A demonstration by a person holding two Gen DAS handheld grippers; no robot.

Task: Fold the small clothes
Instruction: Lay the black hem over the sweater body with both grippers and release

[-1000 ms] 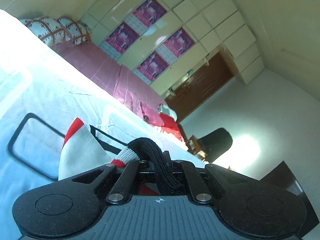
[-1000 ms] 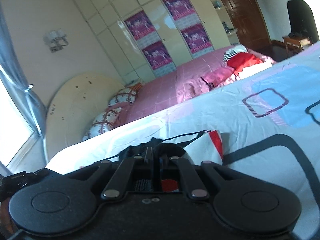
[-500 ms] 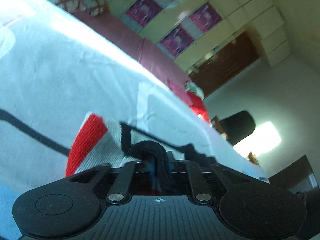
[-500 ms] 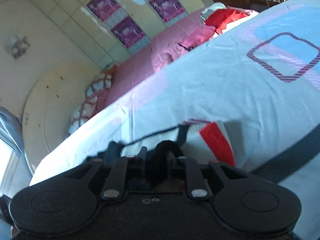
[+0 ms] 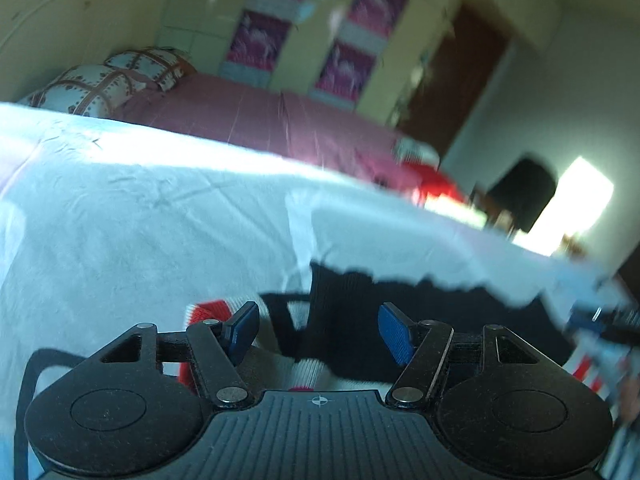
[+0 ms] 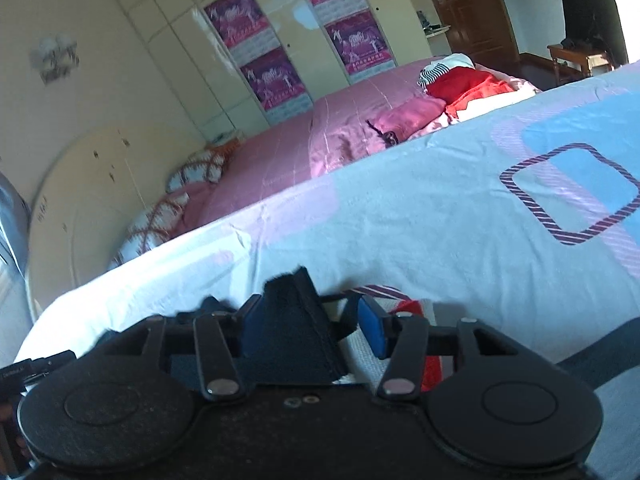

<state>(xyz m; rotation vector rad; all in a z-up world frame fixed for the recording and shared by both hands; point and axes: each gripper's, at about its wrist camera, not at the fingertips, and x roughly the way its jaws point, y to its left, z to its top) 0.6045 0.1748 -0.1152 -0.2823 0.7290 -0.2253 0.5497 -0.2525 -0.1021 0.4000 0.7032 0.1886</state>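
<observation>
A small black, white and red garment [image 5: 360, 336] lies on the pale patterned bedsheet [image 5: 140, 232], right in front of both grippers. My left gripper [image 5: 318, 332] is open, its blue pads [image 5: 244, 330] spread apart over the black fabric. My right gripper [image 6: 312, 328] is open too; a black corner of the garment [image 6: 292, 328] stands up between its blue pads [image 6: 370, 330], with red and white fabric [image 6: 412, 308] beside the right finger. The rest of the garment is hidden behind the gripper bodies.
The bedsheet [image 6: 460, 208] stretches ahead. Behind it is a pink bed [image 6: 320, 140] with patterned pillows [image 5: 104, 80] and a red cloth pile [image 6: 468, 86]. A cream wardrobe with posters [image 6: 280, 40], a brown door [image 6: 472, 8] and a dark chair [image 6: 588, 16] stand behind.
Both grippers have opened and let go of the garment, which they held pinched before. It now lies on the sheet. The left view has swung level.
</observation>
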